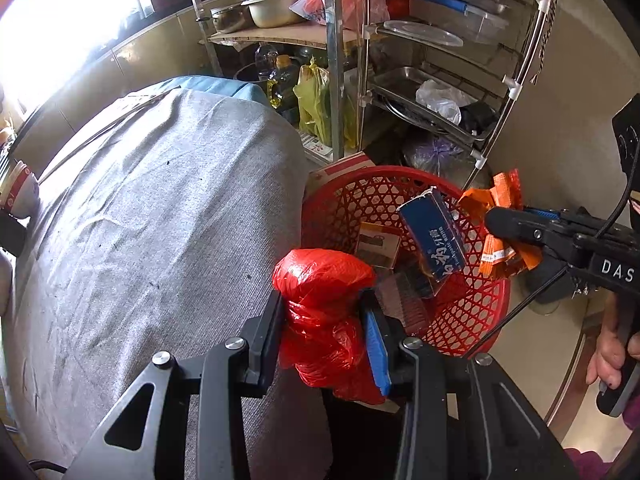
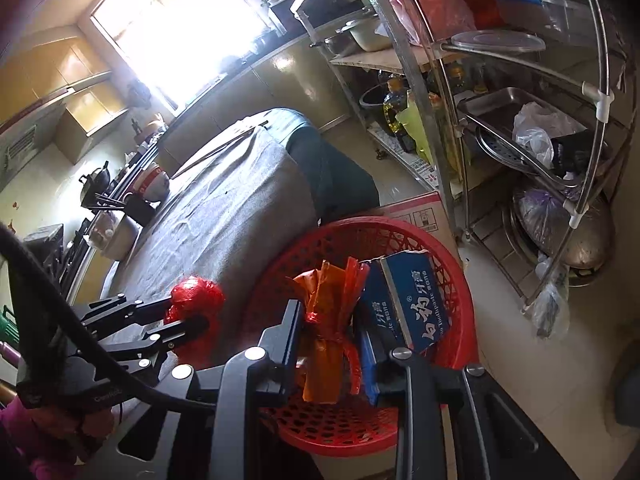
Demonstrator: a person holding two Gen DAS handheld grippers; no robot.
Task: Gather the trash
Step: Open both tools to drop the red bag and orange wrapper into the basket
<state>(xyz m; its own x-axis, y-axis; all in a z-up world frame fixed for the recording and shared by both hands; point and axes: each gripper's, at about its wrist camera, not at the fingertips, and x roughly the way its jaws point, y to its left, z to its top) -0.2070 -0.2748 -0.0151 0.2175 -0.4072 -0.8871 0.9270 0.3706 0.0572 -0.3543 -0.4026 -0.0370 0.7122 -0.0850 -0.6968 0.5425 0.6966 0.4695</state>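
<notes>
Setting: kitchen with a bright window, a table under a grey woven cloth [image 1: 160,208], and a steel wire rack [image 1: 440,92] against the wall.
Left gripper [image 1: 326,332]: jaws nearly closed, pinching a crumpled red plastic bag wad [image 1: 324,280]; it sits over the table edge, just beside the basket rim and not yet above the opening.
Right gripper [image 2: 332,344]: jaws drawn in tight on a bundle of orange plastic wrappers tied with red string [image 2: 328,320], held over the basket mouth.
Step in hand: dropping both pieces of trash, by my reading.
Doing it well: let the orange bundle go first, since it already hangs over the opening; carry the red wad sideways past the rim before letting go, or it may land on the cloth. Light plastic can cling to the pads, so open wide.
Container: round red plastic lattice basket [image 1: 348,200] on the floor between table and rack.
Contents: a blue toothpaste carton [image 1: 434,236] leaning upright, a small brown-printed box [image 1: 378,244], and something dark and ribbed beneath that I cannot identify.
Room left: plenty, it seems.
</notes>
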